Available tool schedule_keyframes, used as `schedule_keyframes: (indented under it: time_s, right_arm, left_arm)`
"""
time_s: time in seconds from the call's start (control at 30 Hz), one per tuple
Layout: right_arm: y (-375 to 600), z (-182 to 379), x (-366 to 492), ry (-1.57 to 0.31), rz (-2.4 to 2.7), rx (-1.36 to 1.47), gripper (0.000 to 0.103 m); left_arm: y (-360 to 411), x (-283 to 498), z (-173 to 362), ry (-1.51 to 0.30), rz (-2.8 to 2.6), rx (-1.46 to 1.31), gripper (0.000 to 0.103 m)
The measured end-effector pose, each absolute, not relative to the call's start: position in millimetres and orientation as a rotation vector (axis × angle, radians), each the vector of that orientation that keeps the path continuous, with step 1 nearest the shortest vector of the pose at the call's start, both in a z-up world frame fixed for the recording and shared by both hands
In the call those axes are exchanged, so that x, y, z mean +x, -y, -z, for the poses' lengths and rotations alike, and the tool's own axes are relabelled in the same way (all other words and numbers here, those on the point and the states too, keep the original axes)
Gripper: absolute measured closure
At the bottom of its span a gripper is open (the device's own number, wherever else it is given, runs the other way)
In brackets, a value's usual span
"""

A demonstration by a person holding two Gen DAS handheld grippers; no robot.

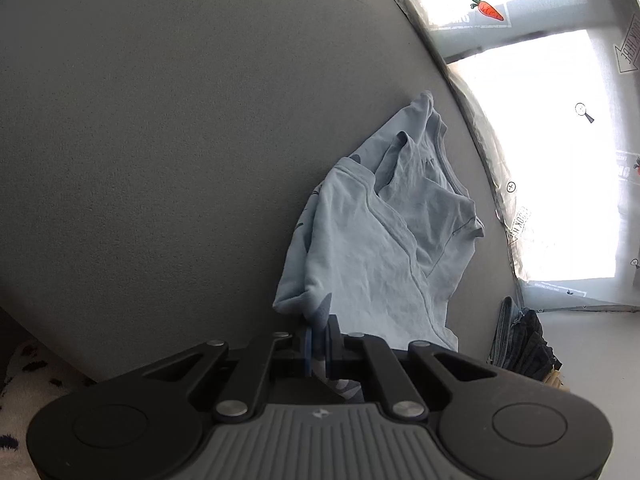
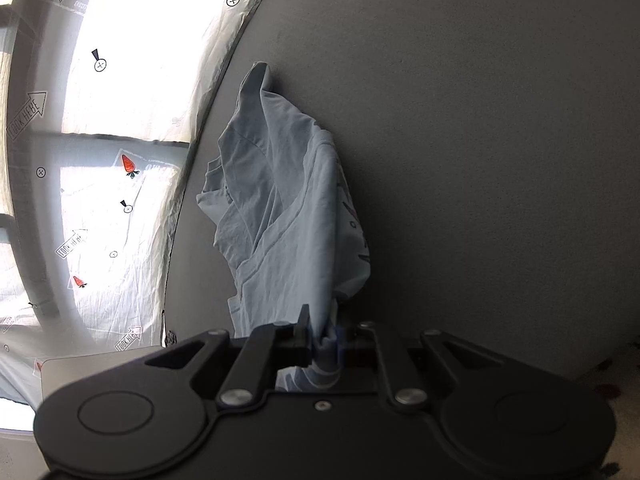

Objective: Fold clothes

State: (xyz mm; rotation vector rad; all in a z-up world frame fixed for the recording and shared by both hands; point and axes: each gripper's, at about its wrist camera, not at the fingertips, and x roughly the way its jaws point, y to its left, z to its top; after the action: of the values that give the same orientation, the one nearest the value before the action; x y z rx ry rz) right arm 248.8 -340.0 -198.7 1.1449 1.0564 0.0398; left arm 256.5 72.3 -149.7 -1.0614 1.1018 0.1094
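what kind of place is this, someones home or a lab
Probably a home or a room set up for recording, not a lab: a crumpled pale blue t-shirt on a grey felt-like surface, a white carrot-print sheet behind, and folded dark clothes.

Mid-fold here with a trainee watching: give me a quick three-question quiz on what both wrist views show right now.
1. True or false: the left gripper has its jaws closed on the light blue T-shirt.
2. Multiple choice: the surface under the shirt is A) a grey table, B) a wooden floor, C) a green mat.
3. Fill in: the curtain behind the table is printed with orange ____.

Key
1. True; the right gripper pinches the shirt too.
2. A.
3. Carrots.
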Motion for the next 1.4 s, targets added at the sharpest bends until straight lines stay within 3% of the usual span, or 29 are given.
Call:
schedule_keyframes:
  time_s: [0.83, 1.3, 1.4]
  right_arm:
    - [339, 156, 339, -0.836, -0.131, 1.177, 0.092]
    - [358, 176, 485, -0.866, -0.082, 1.253, 0.092]
    - [363, 187, 529, -0.893, -0.056, 1.251, 0.09]
  left_arm:
    - [-79, 357, 118, -0.891, 0.024, -1.124, 0.097]
    - [-63, 515, 126, -0.854, 0.03, -1.102, 0.097]
    - [-59, 563, 138, -0.883, -0.004, -1.041, 0.09]
